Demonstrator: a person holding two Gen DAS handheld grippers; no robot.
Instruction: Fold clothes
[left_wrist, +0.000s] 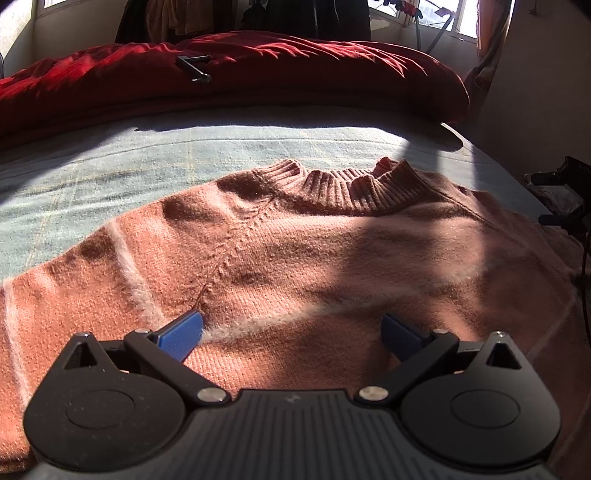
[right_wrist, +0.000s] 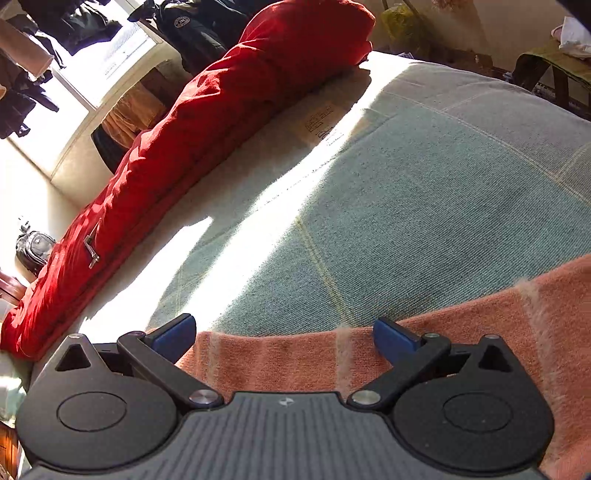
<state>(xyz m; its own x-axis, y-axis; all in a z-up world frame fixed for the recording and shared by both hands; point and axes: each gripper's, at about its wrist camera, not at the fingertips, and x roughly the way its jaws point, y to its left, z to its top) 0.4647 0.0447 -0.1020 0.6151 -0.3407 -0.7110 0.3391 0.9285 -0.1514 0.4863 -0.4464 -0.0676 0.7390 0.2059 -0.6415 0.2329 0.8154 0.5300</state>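
Blue-tipped fingers (left_wrist: 184, 334) of the left gripper (left_wrist: 291, 332) stand wide apart, holding nothing, over a salmon-pink knit sweater (left_wrist: 295, 251) spread flat on the bed (left_wrist: 110, 162), its ribbed collar (left_wrist: 347, 188) at twelve o'clock; a red duvet (left_wrist: 221, 74) lies beyond. From the right wrist, the right gripper (right_wrist: 284, 338) gapes empty over the sweater's striped sleeve (right_wrist: 295, 358), duvet at ten o'clock.
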